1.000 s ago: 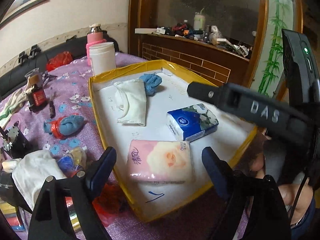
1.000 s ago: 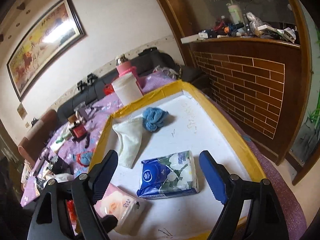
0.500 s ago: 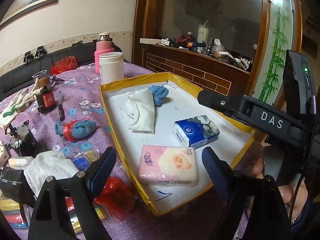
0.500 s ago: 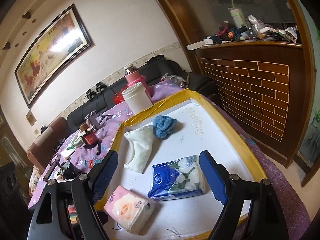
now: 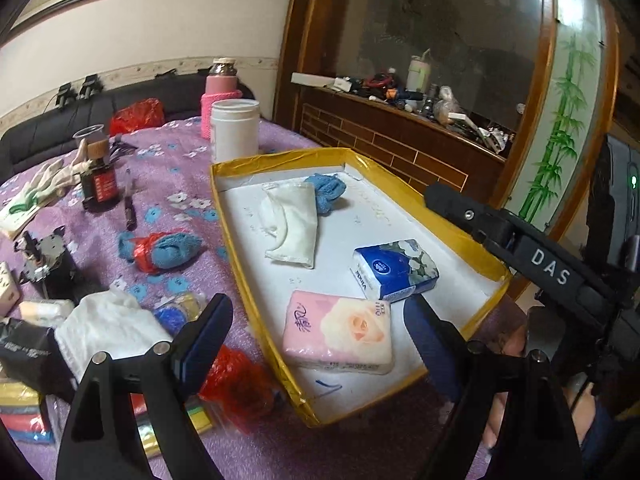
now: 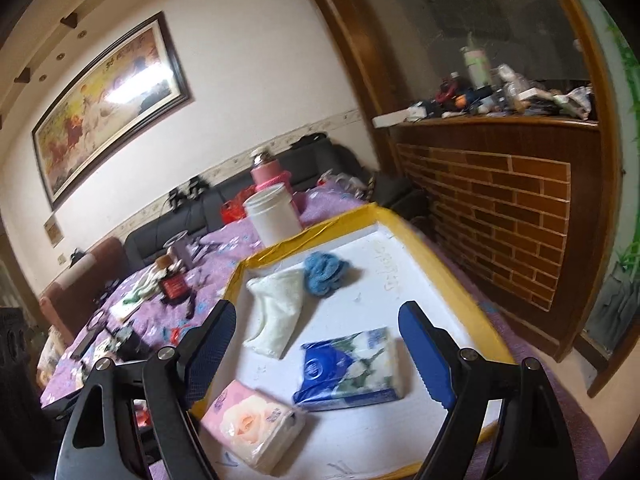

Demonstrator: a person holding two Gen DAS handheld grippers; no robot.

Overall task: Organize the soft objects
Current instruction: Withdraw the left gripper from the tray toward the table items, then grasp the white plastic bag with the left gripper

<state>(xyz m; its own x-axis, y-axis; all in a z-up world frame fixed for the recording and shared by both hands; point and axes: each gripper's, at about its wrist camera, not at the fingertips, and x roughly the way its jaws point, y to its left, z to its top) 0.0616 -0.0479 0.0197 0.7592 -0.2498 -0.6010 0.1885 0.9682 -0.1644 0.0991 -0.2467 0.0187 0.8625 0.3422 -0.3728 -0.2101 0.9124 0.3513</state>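
A yellow-rimmed white tray [image 5: 224, 216] [image 6: 444, 272] holds a pink tissue pack [image 5: 338, 336] [image 6: 250, 426], a blue tissue pack [image 5: 394, 270] [image 6: 352, 366], a white cloth [image 5: 292, 224] [image 6: 274, 306] and a blue knit cloth [image 5: 326, 192] [image 6: 324, 270]. My left gripper [image 5: 320, 336] is open and empty, above the tray's near end. My right gripper [image 6: 318, 338] is open and empty, above the tray; its body [image 5: 532, 256] shows at the right of the left wrist view.
On the purple flowered table left of the tray lie a blue cloth with red wrap [image 5: 160, 250], a white towel [image 5: 106, 326], red plastic [image 5: 236, 388], a dark bottle [image 5: 98, 176], a white jar [image 5: 234, 130] [image 6: 272, 216], a pink flask [image 5: 222, 92] and white gloves [image 5: 36, 188]. A brick-fronted cabinet [image 6: 500, 200] stands right.
Both grippers have drawn back and up from the tray, so more of the table shows. The tray's contents have not moved. Both stay open.
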